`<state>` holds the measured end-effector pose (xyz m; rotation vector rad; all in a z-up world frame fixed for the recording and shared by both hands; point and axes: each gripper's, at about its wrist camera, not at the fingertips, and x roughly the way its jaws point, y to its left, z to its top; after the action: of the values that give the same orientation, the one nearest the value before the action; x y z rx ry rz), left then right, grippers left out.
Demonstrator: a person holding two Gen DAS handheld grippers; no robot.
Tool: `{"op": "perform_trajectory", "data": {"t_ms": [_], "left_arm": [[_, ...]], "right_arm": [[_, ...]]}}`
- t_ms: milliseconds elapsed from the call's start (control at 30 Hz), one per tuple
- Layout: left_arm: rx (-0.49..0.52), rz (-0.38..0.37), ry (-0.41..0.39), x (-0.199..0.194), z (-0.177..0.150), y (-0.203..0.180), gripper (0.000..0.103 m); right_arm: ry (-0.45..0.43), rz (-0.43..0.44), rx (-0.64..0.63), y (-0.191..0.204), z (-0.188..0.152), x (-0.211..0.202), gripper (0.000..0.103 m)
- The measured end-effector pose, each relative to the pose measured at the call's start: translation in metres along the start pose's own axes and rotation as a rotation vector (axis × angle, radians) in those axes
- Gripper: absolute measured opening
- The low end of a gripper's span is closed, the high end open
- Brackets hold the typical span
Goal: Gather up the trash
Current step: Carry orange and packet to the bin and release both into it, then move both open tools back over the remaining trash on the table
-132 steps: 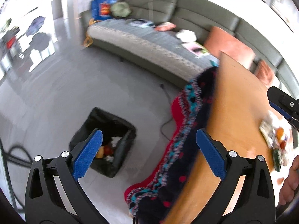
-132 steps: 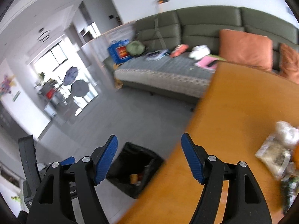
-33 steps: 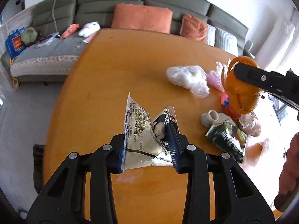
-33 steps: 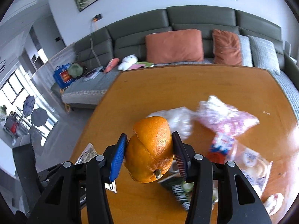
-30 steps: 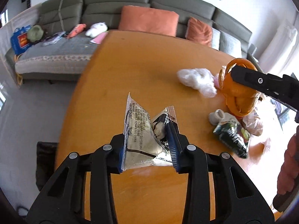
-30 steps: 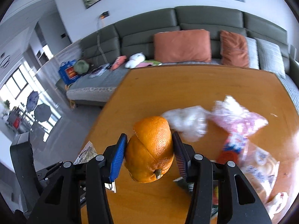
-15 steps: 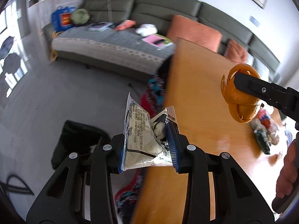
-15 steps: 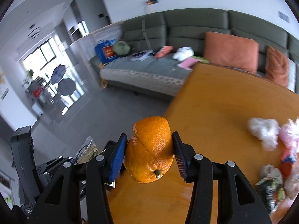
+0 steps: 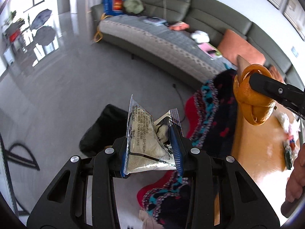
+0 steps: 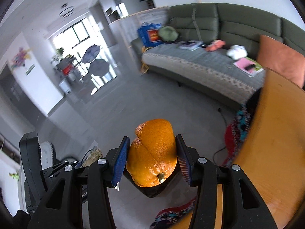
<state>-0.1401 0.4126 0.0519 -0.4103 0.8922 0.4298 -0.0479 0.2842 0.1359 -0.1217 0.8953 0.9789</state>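
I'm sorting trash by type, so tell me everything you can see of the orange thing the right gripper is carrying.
The orange peel is an emptied rind, bright orange and dimpled, glossy in places, with a small greenish stem nub at its lower end. It is split into curling flaps; from the left wrist view the shell looks hollow. The right gripper clamps it between its blue pads, above the grey floor beside the wooden table. Nothing else touches it.

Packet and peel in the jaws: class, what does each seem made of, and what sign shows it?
Packet: thin clear plastic film, probably; glossy, creased, printed, contents showing through.
Peel: orange rind; dimpled, shiny skin, stem nub, curled hollow strips in the left view.
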Motion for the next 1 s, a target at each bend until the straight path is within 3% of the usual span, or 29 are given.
{"op": "perform_trajectory", "data": {"t_ms": [333,400,433,467,500,667,1000], "left_arm": [[-0.125,0.114,0.041,0.012,0.001,0.082,0.037],[-0.135,0.136,0.045,0.017,0.008,0.092,0.042],[-0.137,0.156,0.049,0.020,0.014,0.098,0.049],[-0.138,0.178,0.045,0.023,0.019,0.100,0.077],[-0.137,0.198,0.027,0.024,0.027,0.104,0.098],[-0.129,0.231,0.010,0.027,0.038,0.109,0.097],[-0.169,0.191,0.042,0.031,0.027,0.096,0.097]], "right_arm": [[0.082,0.075,-0.112,0.071,0.022,0.076,0.053],[0.096,0.067,-0.126,0.079,0.030,0.092,0.058],[0.092,0.056,-0.131,0.081,0.034,0.098,0.059],[0.086,0.052,-0.134,0.082,0.039,0.103,0.060],[0.083,0.050,-0.134,0.083,0.043,0.107,0.060],[0.078,0.055,-0.125,0.076,0.050,0.114,0.061],[0.081,0.049,-0.047,0.041,0.042,0.095,0.061]]}}
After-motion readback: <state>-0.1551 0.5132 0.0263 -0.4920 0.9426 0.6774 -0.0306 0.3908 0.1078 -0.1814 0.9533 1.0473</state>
